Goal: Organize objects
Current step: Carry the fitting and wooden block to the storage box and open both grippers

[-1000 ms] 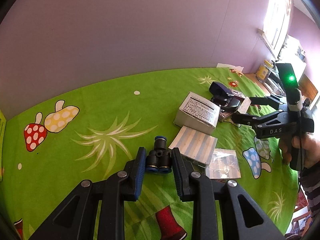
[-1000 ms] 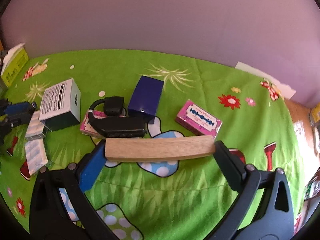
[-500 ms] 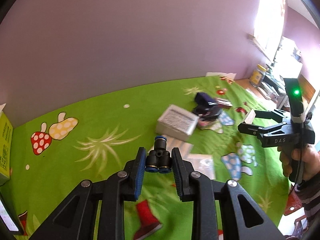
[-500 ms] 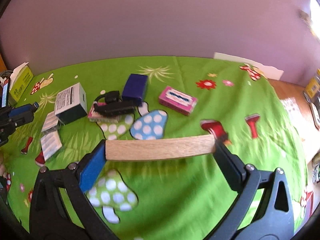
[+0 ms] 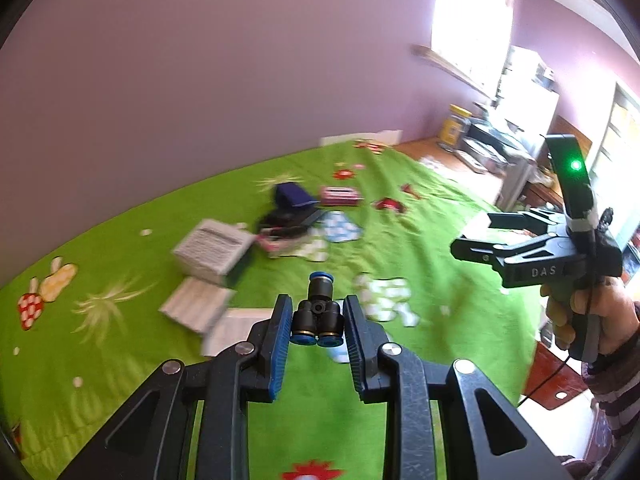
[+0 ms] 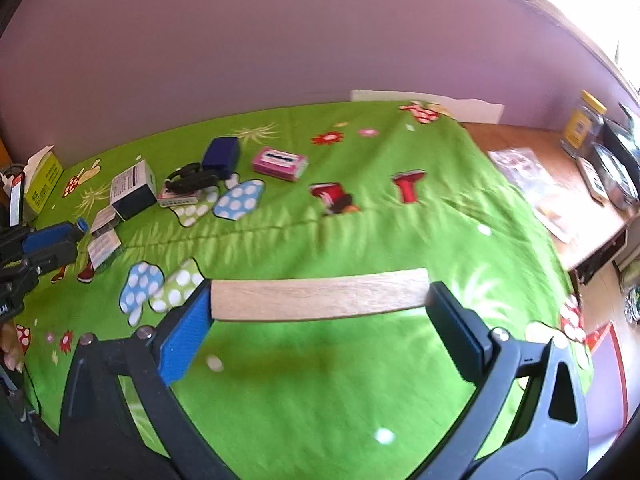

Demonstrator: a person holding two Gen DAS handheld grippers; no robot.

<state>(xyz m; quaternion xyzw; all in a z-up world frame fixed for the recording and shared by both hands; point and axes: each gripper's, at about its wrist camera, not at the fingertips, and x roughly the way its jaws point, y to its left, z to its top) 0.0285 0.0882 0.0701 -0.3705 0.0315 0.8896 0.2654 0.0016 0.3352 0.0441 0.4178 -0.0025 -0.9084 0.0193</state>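
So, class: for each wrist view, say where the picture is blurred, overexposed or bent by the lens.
Left wrist view: the window is blown out white, the boxes on the green cloth are motion-smeared, while the black fitting stays sharp. Right wrist view: glare at top right, cloth blurred, the wooden block fairly crisp; both views curve strongly at the edges.

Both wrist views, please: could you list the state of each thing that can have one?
Left gripper: shut on the black pipe fitting, held above the cloth.
Right gripper: shut on the wooden block, gripped by its ends, level.
Blue box: closed, lying on the green cloth.
Pink box: closed, lying flat.
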